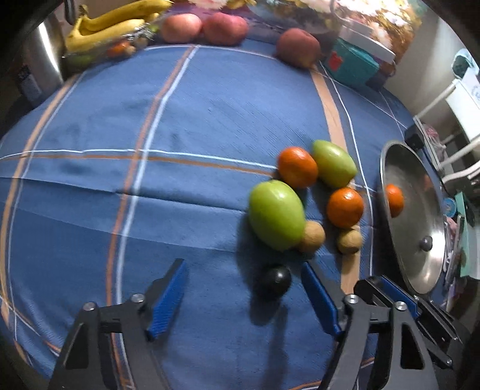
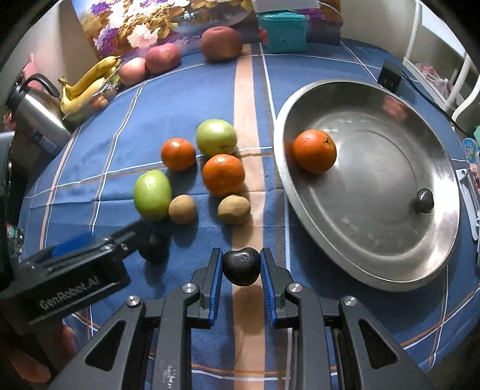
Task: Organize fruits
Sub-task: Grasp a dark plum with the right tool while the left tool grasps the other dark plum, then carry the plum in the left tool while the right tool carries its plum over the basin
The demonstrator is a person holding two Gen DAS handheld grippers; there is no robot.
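Note:
My right gripper [image 2: 241, 255] is shut on a small black fruit [image 2: 241, 267], held just above the blue checked cloth. To its right, a metal tray [image 2: 375, 240] holds an orange [image 2: 314, 151] and another black fruit [image 2: 424, 199]. My left gripper [image 1: 243, 270] stands open over the cloth. A third black fruit [image 1: 273, 280] lies between its fingers, close to the right finger [image 1: 315, 288], and neither pad presses on it. Beyond it lie two green fruits [image 1: 276, 214] [image 1: 334, 163], two oranges [image 1: 297, 166] [image 1: 345, 207] and two brown fruits [image 1: 312, 237] [image 1: 349, 240].
Along the table's far edge are bananas [image 2: 87, 84], red apples [image 2: 163, 58] [image 2: 220, 43], a teal box [image 2: 283, 28] and a floral picture. A steel kettle [image 2: 36, 111] stands far left. A black adapter [image 2: 389, 75] sits behind the tray, white chairs beyond.

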